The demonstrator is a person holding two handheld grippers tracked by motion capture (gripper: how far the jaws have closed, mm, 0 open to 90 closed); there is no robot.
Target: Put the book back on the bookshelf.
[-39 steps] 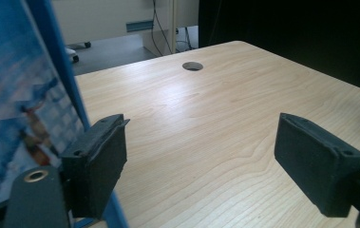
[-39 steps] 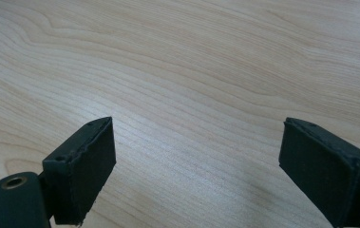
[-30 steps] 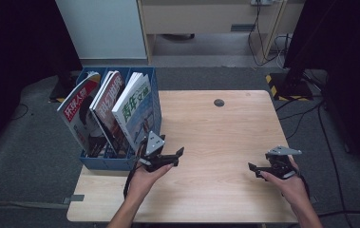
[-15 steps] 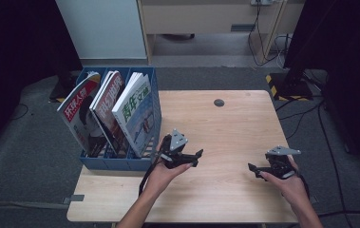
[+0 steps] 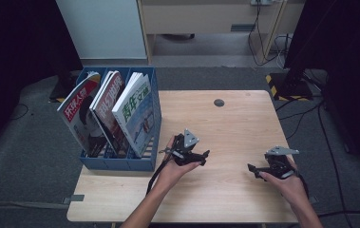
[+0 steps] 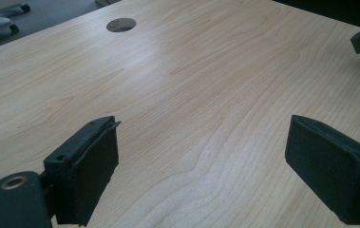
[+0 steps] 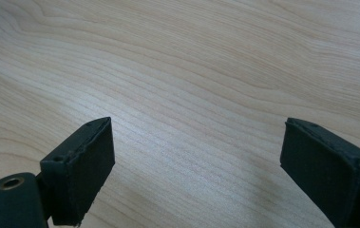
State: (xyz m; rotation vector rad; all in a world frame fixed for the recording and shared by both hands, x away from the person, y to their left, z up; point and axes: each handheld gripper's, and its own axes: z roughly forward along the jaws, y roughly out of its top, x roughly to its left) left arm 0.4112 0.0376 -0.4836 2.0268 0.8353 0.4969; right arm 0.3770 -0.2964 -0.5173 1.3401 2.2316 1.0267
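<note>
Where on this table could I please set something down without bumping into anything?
The wooden table is bare between the round cable hole and both claws, and along its near edge. The patch between the left claw and right claw is free too. It is crowded at the left, where the blue magazine rack stands.

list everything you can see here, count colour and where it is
table: 1, light wood, centre of the high view
cable hole: 1, dark round, far middle of the table
file rack: 1, blue, on the table's left edge
magazines: 3, red, dark red and white-blue covers, standing tilted in the file rack
cabinet: 1, white, on the floor beyond the table
floor cables: several, black, on the grey floor to the right
left gripper: 1, black with a grey plate, near the file rack, jaws open, holding nothing
right gripper: 1, black with a grey plate, near right part of the table, jaws open, holding nothing
hands: 2, coming in from the bottom edge
</note>
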